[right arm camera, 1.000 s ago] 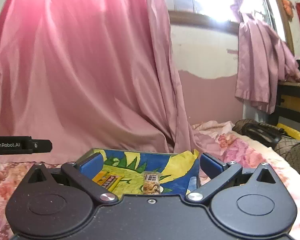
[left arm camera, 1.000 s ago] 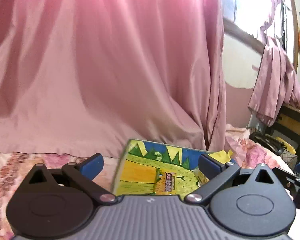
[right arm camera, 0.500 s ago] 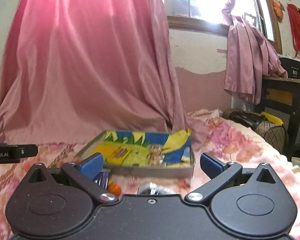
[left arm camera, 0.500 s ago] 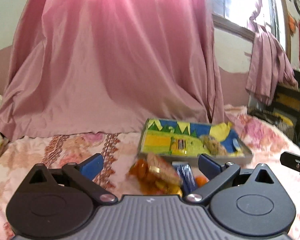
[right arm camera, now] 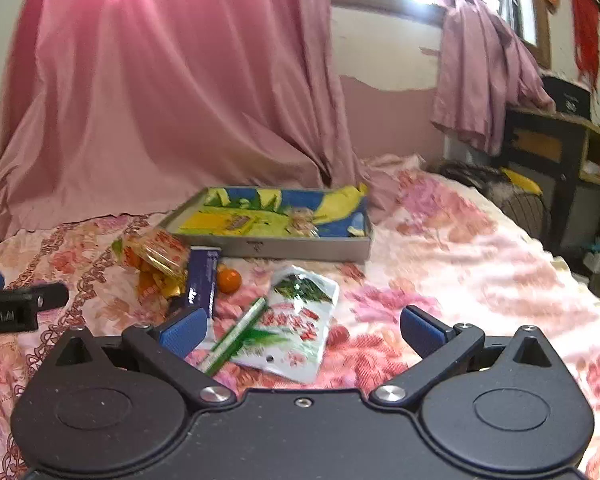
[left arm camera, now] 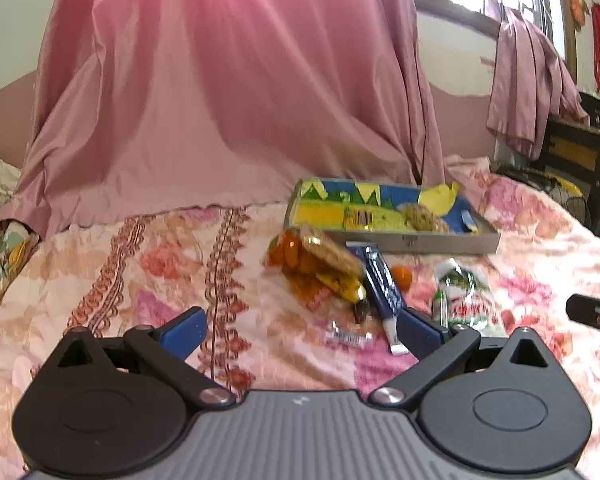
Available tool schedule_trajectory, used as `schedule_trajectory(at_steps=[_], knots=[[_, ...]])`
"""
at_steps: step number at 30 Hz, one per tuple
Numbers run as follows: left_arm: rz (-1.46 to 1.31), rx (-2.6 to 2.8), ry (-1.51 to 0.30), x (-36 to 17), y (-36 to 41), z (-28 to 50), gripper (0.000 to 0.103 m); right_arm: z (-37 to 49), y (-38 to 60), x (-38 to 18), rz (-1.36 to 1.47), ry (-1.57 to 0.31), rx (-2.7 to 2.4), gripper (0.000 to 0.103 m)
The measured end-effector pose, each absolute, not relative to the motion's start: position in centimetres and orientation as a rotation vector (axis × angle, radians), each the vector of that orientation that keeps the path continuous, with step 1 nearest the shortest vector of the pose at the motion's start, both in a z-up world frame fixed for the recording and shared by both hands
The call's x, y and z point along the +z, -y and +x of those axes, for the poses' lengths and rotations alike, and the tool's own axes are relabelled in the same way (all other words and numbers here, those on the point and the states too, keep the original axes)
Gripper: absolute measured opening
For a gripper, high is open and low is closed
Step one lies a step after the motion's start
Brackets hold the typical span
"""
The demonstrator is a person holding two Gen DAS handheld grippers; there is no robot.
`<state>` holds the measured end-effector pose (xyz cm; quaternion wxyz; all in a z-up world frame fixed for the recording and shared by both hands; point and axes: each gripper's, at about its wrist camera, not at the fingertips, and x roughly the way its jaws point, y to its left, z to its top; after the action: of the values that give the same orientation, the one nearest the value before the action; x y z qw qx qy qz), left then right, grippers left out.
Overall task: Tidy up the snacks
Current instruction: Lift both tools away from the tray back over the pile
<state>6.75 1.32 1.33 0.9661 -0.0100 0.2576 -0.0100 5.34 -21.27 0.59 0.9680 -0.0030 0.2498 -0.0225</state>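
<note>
left tool (left arm camera: 300, 330): spread, empty, level above bedspread (left arm camera: 140, 280) | right tool (right arm camera: 302, 330): spread, empty, over white packet (right arm camera: 296, 324)

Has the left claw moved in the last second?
Yes. The left claw has backed away from the tray, which now sits farther off, with loose snacks visible between them.

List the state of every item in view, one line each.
Left claw: open, holding nothing.
Right claw: open, holding nothing.
Tray: on the bed, open-topped, a few snacks inside.
White snack bag: lying flat on the bedspread, outside the tray.
Blue packet: on the bedspread, outside the tray.
Orange snack bag: beside the blue packet, outside the tray.
Small orange: loose on the bedspread.
</note>
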Motion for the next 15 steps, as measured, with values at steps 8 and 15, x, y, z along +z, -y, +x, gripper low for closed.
schedule_trajectory(at_steps=[8,15], knots=[[-0.011,-0.006,-0.577,0.3,-1.0,6.5,0.103,5.9,21.6,-0.7,0.024,-0.582,-0.065,0.102],[-0.007,0.006,-0.599,0.1,-1.1,6.7,0.103,6.1,21.5,-1.4,0.031,-0.623,-0.061,0.102]])
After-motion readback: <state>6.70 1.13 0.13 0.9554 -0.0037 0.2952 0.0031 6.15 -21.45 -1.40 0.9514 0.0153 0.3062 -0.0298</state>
